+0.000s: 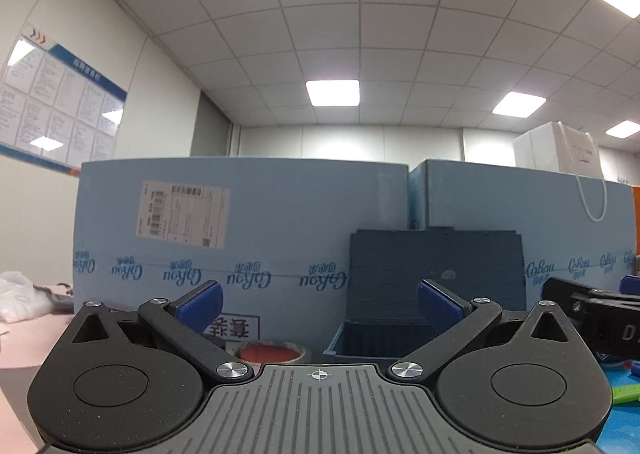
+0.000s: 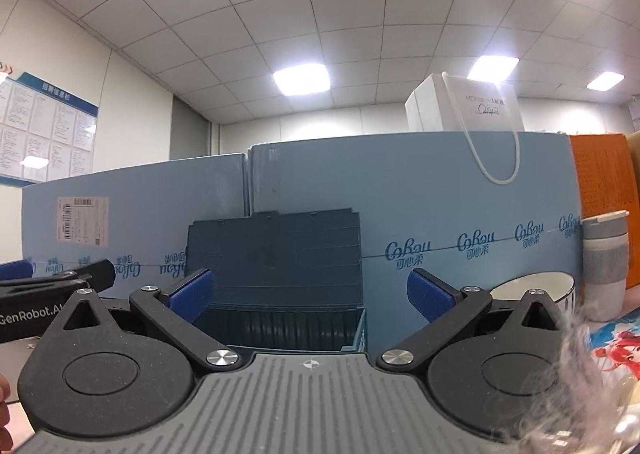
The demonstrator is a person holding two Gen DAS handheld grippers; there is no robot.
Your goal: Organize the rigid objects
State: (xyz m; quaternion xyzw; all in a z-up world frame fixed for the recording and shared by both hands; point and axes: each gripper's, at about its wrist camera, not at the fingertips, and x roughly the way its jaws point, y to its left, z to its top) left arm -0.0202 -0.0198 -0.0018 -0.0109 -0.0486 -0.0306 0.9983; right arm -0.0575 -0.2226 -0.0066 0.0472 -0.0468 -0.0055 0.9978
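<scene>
box [image 2: 288,328] of dark blue stands open before both spread claws.

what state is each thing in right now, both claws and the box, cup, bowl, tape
left claw: open, empty
right claw: open, empty
storage box: lid up, open
cup: upright, lid on
bowl: upright
tape roll: lying flat

A red-centred tape roll [image 1: 272,354] is half hidden behind the gripper body at six o'clock; a blurred grey fluffy thing [image 2: 576,366] is cut off at four o'clock.
</scene>
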